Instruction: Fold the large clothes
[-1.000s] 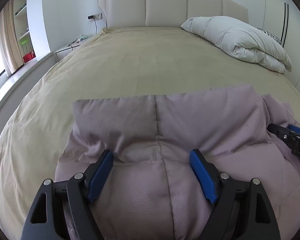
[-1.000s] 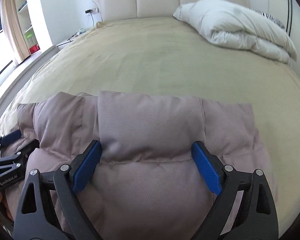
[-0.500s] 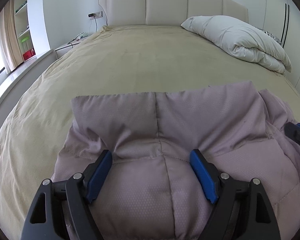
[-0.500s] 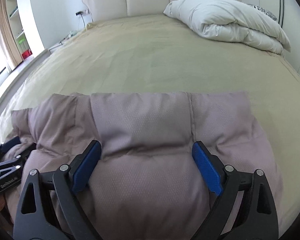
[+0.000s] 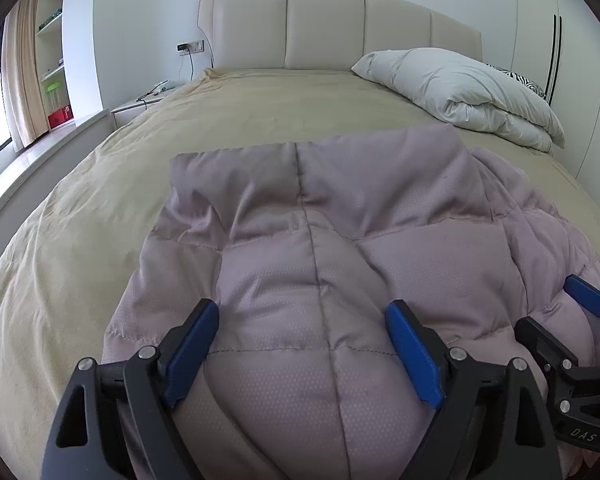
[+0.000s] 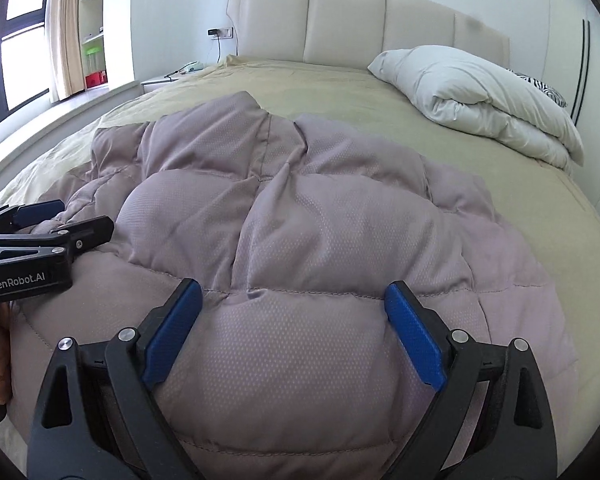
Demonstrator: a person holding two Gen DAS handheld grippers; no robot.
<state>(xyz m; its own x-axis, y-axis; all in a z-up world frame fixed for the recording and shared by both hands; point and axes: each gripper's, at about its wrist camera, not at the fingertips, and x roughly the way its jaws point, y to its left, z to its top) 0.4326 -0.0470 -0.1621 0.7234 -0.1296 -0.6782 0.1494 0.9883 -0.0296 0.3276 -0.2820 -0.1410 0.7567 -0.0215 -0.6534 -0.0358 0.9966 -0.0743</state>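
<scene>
A mauve quilted puffer jacket [image 5: 332, 232] lies folded on the tan bed; it also shows in the right wrist view [image 6: 300, 216]. My left gripper [image 5: 302, 320] is open, its blue pads spread wide over the jacket's near part, with fabric bulging between them. My right gripper [image 6: 294, 300] is open the same way over the jacket's right half. The right gripper shows at the right edge of the left wrist view [image 5: 580, 344]. The left gripper shows at the left of the right wrist view [image 6: 40, 236].
The tan bedspread [image 5: 260, 116] stretches to a cream headboard [image 5: 332, 28]. A folded white duvet [image 5: 460, 88] lies at the back right. A white nightstand [image 5: 140, 108] and shelves [image 5: 52, 52] stand at the left.
Both grippers have pulled back and come closer together. The jacket's far fold now looks more rumpled and bunched. Both jaws stay wide open.
</scene>
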